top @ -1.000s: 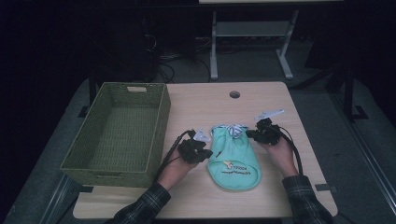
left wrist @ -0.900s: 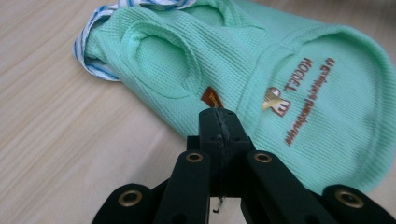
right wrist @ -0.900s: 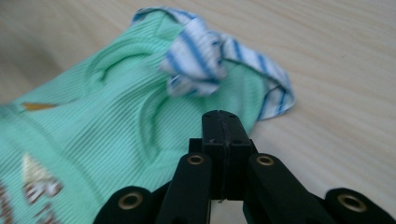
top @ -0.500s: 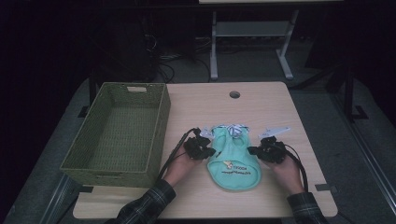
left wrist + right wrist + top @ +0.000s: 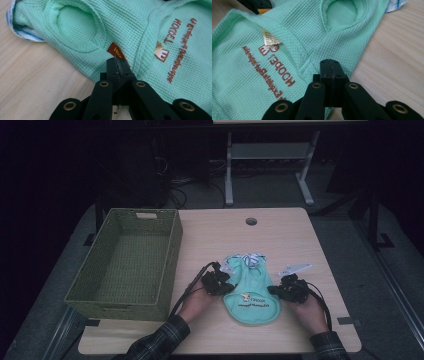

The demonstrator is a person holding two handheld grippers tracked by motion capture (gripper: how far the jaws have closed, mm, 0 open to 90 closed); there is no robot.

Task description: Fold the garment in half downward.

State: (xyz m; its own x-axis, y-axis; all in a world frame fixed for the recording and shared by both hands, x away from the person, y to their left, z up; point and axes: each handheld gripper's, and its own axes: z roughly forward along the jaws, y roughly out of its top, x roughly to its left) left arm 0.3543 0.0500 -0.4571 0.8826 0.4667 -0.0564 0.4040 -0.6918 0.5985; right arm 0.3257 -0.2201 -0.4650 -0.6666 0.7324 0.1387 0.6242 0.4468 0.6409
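Observation:
A mint-green waffle-knit pet hoodie [image 5: 252, 292] lies flat on the wooden table [image 5: 285, 235], with brown lettering and blue-striped trim at its far end. My left gripper [image 5: 226, 287] is shut, and its tips rest at the garment's left edge. In the left gripper view those tips [image 5: 117, 61] sit beside a brown tag [image 5: 115, 51] on the hoodie [image 5: 82, 32]. My right gripper [image 5: 274, 290] is also shut, at the right edge. In the right gripper view its closed tips [image 5: 330, 62] lie over the hem of the hoodie [image 5: 249, 75]. No fabric shows between either pair of jaws.
An empty green woven basket [image 5: 172, 245] stands on the table's left side, close to my left hand. A cable hole [image 5: 251, 221] sits near the far edge. Bare tabletop lies beyond and to the right of the garment. Dark floor and a metal stand surround the table.
My right gripper has come toward the near edge, down along the garment's right side to its middle. The left gripper has edged in slightly against the left side. The garment has not shifted.

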